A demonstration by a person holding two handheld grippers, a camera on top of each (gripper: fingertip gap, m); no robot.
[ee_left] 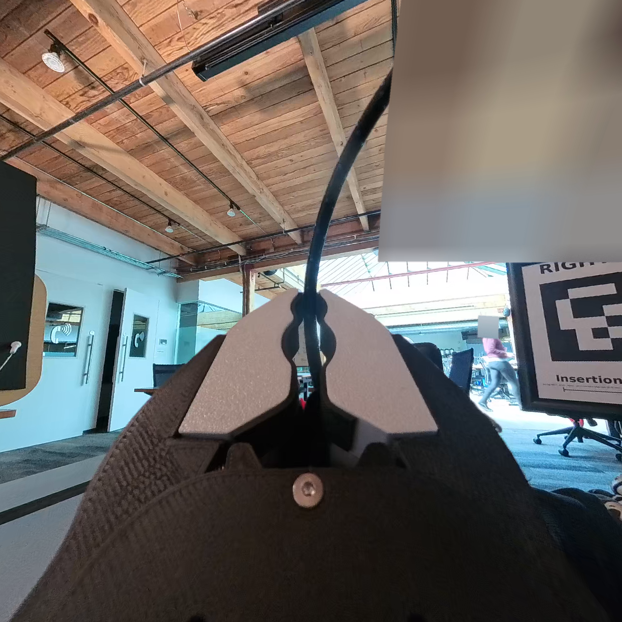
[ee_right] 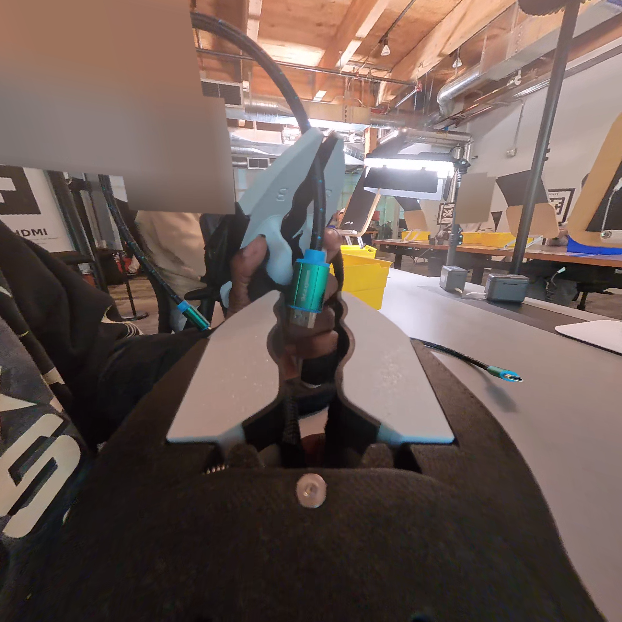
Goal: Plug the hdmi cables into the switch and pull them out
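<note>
My left gripper (ee_left: 311,293) points up toward the ceiling and is shut on a black braided HDMI cable (ee_left: 323,208), which arcs up to the right. In the right wrist view a hand holds this left gripper (ee_right: 322,136) upright. The cable's green and blue plug (ee_right: 306,289) hangs from it, metal end down. My right gripper (ee_right: 308,298) is open, and the plug's metal end sits between its fingertips without visible contact. A second green and blue plug (ee_right: 193,314) hangs at the left. No switch is in view.
A grey table (ee_right: 505,437) spreads to the right, with a small blue-tipped cable end (ee_right: 505,373), a white pad (ee_right: 599,333), two grey boxes (ee_right: 505,286) and yellow bins (ee_right: 363,272). A dark pole (ee_right: 538,151) stands behind. A marker board (ee_left: 572,336) stands at the right.
</note>
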